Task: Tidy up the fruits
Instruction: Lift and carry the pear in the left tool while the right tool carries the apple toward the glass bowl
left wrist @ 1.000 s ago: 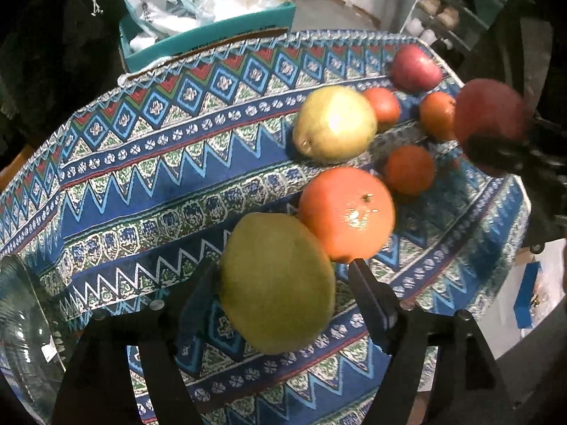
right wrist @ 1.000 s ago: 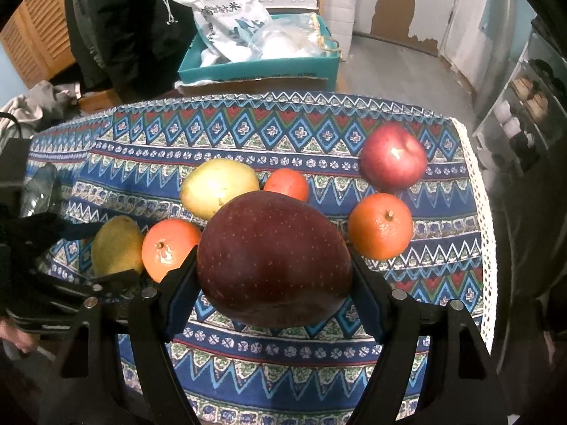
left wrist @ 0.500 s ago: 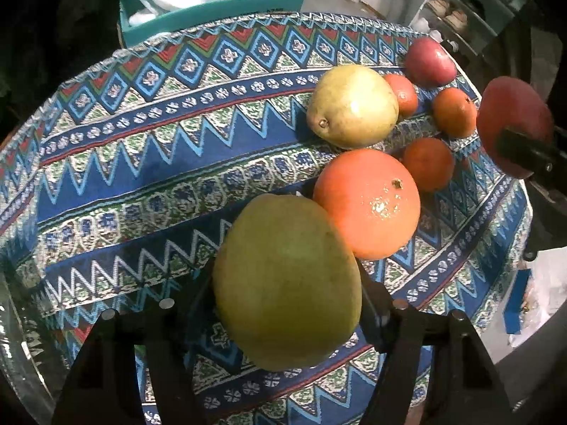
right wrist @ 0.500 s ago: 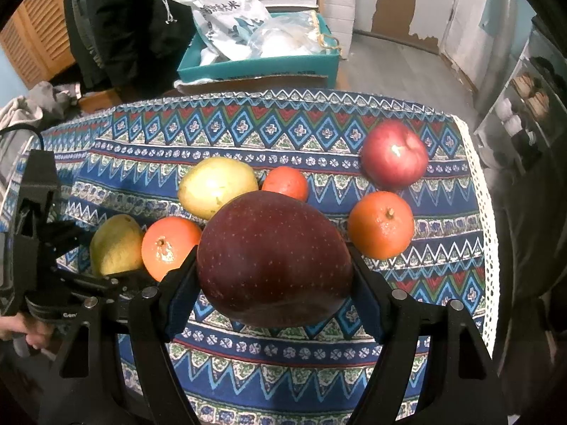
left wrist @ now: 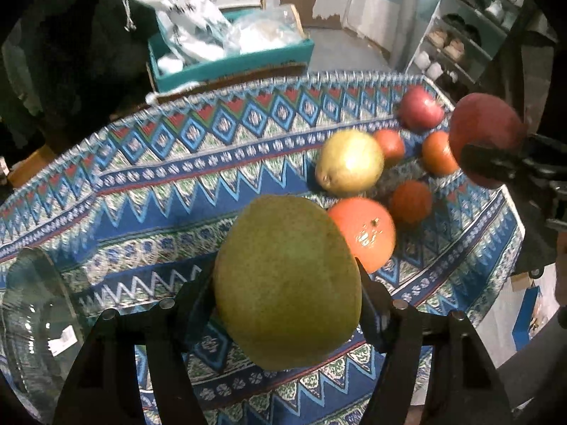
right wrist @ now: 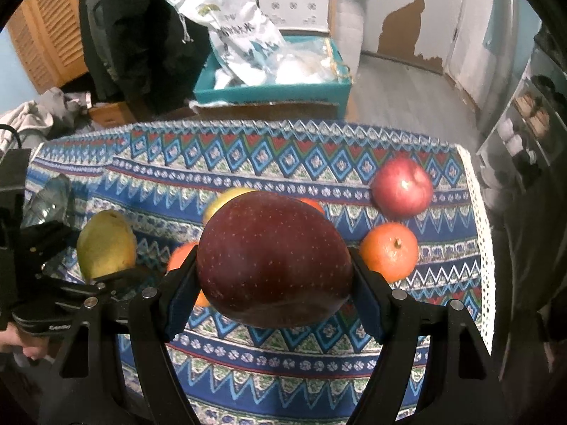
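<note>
My left gripper (left wrist: 287, 297) is shut on a green pear (left wrist: 287, 283), held above the patterned tablecloth (left wrist: 159, 184). My right gripper (right wrist: 274, 283) is shut on a dark red apple (right wrist: 273, 255), also lifted off the cloth. In the left wrist view the right gripper (left wrist: 496, 156) and its dark red apple (left wrist: 485, 127) hang at the right edge. On the cloth lie a yellow pear (left wrist: 349, 161), a large orange (left wrist: 365, 230), three smaller oranges (left wrist: 411, 202), and a red apple (right wrist: 402, 187). In the right wrist view the green pear (right wrist: 106, 241) sits in the left gripper (right wrist: 102, 272).
A clear glass bowl (left wrist: 32, 326) stands at the table's near left corner. Behind the table sits a teal box (right wrist: 273, 88) of plastic bags. A shelf unit (left wrist: 471, 35) stands at the right. A white lace hem (right wrist: 478, 233) marks the cloth's right edge.
The left gripper closed on the green pear and lifted it off the cloth. The right gripper rose slightly with the dark red apple still in it.
</note>
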Available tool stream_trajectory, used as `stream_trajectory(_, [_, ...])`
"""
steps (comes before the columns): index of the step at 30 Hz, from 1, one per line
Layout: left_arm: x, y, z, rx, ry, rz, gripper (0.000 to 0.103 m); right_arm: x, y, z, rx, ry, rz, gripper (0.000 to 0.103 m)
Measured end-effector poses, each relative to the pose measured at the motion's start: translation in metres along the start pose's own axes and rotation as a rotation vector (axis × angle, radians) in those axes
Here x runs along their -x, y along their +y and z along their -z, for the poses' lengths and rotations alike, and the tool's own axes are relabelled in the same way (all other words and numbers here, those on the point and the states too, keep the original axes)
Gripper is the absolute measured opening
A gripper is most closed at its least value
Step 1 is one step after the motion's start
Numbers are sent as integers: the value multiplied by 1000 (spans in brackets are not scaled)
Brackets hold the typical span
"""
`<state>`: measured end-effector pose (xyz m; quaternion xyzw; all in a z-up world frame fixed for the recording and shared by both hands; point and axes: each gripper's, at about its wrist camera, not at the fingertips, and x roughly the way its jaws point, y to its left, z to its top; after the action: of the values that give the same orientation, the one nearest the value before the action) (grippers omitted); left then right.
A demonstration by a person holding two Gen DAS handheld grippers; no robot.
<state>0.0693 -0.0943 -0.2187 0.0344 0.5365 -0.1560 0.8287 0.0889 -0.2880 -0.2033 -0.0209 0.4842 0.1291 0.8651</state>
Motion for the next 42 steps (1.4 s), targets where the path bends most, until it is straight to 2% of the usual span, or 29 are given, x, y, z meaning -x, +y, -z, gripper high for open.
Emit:
stream_trajectory(8, [43,7,-7,11,-86,-5,71,22,24,-14,32,-63,-29,76])
stream_trajectory(22, [99,34,-3,53,-180,-30,71,54,74,-38,103,-152,-124,76])
stream_trajectory(42, [141,110,23,196,-249,-91,71,47,172,-74,217,-156,-251,76])
